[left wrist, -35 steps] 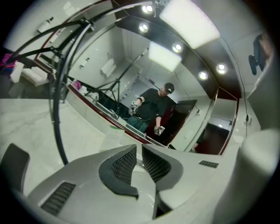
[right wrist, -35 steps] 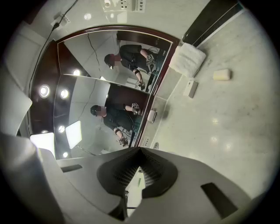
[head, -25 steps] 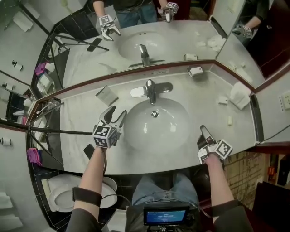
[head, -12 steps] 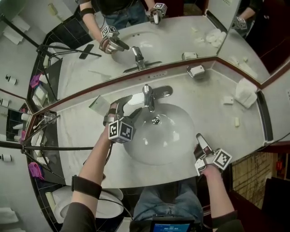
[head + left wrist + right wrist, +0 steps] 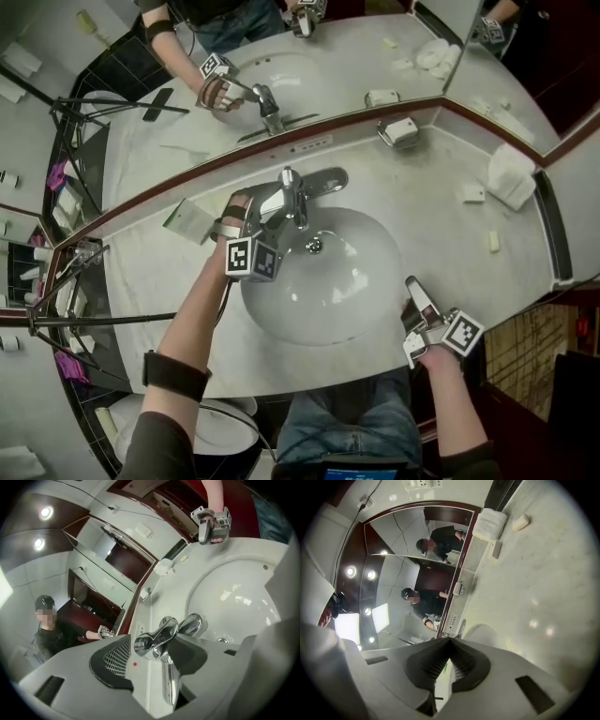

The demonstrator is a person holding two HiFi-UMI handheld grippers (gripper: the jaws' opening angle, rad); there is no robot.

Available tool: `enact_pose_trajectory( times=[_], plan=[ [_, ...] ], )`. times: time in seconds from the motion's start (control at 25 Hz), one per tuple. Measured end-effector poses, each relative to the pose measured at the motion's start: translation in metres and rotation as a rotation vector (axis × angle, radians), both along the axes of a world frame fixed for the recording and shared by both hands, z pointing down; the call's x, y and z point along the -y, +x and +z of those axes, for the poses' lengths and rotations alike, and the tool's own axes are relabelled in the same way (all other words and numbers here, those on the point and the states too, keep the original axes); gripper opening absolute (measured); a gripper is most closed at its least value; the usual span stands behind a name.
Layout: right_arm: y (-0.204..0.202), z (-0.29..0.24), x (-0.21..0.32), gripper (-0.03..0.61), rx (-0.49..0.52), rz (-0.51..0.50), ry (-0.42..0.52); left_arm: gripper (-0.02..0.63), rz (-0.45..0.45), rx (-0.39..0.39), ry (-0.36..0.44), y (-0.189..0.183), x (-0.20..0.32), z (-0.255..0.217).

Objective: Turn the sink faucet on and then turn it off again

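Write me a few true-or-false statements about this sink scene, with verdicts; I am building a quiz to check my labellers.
1. The left gripper has its jaws apart with the faucet handle between them. True; the jaws have just been closing a little.
2. The right gripper is wide open. False: its jaws are together, with nothing between them.
3. The right gripper is at the front edge of the counter, to the right of the basin. True.
4. A folded white towel lies in the basin. False: it lies on the counter in the far right corner.
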State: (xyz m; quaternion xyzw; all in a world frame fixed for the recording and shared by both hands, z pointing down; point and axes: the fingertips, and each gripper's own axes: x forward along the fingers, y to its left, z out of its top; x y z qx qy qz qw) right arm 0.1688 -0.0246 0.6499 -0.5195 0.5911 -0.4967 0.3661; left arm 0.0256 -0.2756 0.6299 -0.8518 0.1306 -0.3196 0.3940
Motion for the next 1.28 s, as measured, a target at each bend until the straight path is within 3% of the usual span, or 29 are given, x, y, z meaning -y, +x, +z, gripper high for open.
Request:
enact_pose_trajectory(
  times=[0.28,0.44,0.76,0.92,1.12,1.28],
  plan=[
    [0.002,0.002,-0.004,0.014,0.005,0.014,0.007,0.174,-0.007,-0.007,0.04,0.016,0.007,0.003],
    [0.002,0.003,-0.007,0.014,0.015,0.023,0.008,0.156,-0.036,-0.037,-0.014,0.017,0.006,0.002],
    [-0.003,0.003,-0.011,0.014,0.018,0.008,-0.001,0.154,-0.067,-0.018,-0.13,0.019,0.01,0.0],
    [-0.001,0.002,-0.011,0.014,0.013,0.001,-0.004,0.153,-0.094,-0.024,-0.251,0.021,0.016,-0.004],
    [-0.002,-0.002,-0.009,0.014,0.023,-0.005,-0.005,0.153,-0.072,0.056,-0.394,0.02,0.024,0.007],
    [-0.002,0.0,-0.009,0.014,0.014,-0.013,-0.019,0.153,-0.099,0.056,-0.533,0.021,0.031,0.002]
  ],
)
